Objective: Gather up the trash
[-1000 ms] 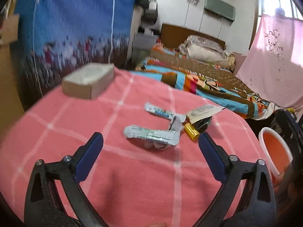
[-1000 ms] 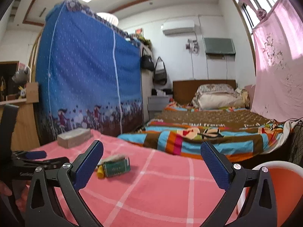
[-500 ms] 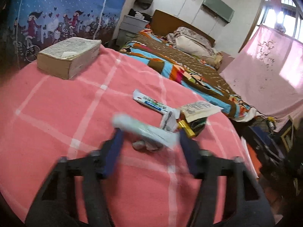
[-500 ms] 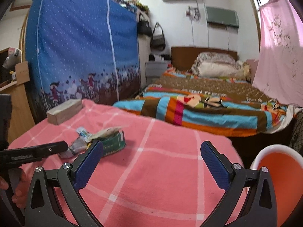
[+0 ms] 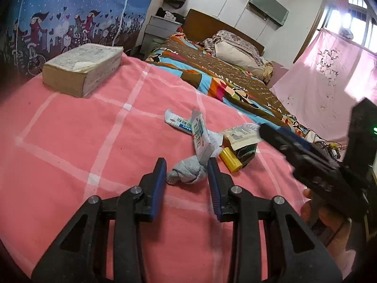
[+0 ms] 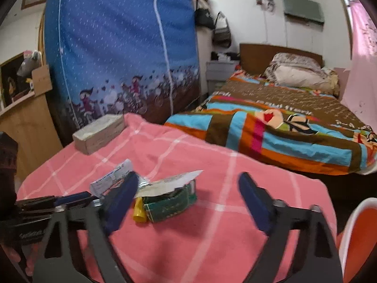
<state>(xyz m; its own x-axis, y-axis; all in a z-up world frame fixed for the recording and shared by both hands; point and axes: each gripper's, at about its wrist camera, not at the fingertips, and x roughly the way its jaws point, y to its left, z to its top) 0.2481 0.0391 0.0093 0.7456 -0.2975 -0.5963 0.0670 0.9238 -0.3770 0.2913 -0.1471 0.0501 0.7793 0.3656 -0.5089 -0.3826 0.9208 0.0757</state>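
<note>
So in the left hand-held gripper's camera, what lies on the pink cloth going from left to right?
Thick book → crumpled grey tissue → yellow tube → green packet → the other hand-held gripper coming in from the right.

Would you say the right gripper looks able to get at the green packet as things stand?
Probably yes. The right gripper is open with the green packet just ahead, between its fingers; nothing covers the packet but its own torn flap, though the yellow tube lies against it.

I'm looking into a home bedroom: a made bed (image 6: 282,118) with pillows (image 6: 299,73) against a wooden headboard (image 6: 254,54), handbags (image 6: 221,33) hanging beside a blue fabric wardrobe (image 6: 122,47), pink curtains (image 5: 329,75).
</note>
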